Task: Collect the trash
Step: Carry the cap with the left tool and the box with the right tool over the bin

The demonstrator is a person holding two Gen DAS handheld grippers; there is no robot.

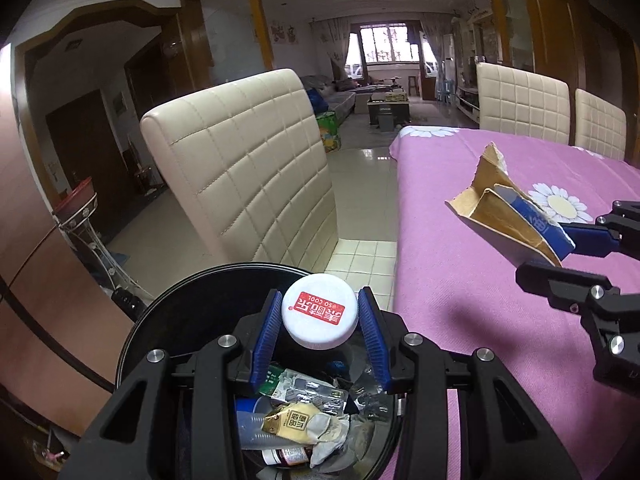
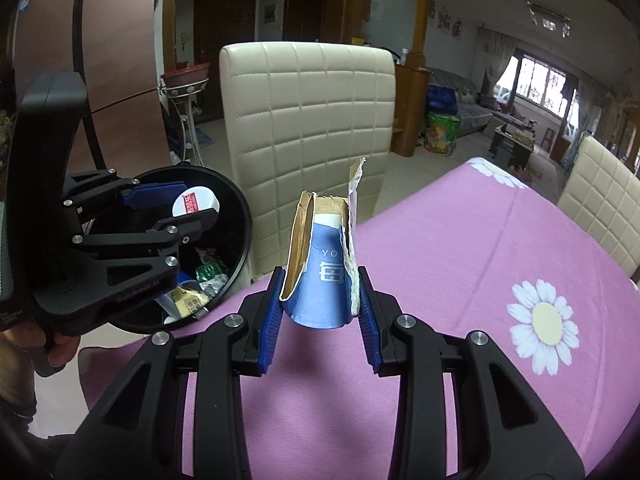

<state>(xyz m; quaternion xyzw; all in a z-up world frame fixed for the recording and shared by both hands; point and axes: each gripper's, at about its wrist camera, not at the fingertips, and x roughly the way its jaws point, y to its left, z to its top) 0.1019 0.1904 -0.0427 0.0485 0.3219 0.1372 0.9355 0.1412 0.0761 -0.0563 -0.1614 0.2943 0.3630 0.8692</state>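
The bottle under the white cap is staying mostly hidden: only the cap with its red label and a dark neck below it are showing between the blue pads of the left gripper, which are sitting partly closed and pressing on the cap's 2 sides. The bin's floor is lying buried under rubbish, and the fisheye edge is cutting off its near rim. The lettering on the torn carton is partly hidden by ripped card.

The black round trash bin is standing just beside the table edge, with the cream quilted chair close behind it; the cap is hanging over the bin's open mouth. The right gripper is hovering above the pink flowered tablecloth, near the table's edge by the bin, its jaws partly closed and gripping the blue and brown carton at both sides, torn end pointing up.

Inside the bin, crumpled wrappers, a green packet, a yellow-beige packet and a clear plastic cup are lying piled together
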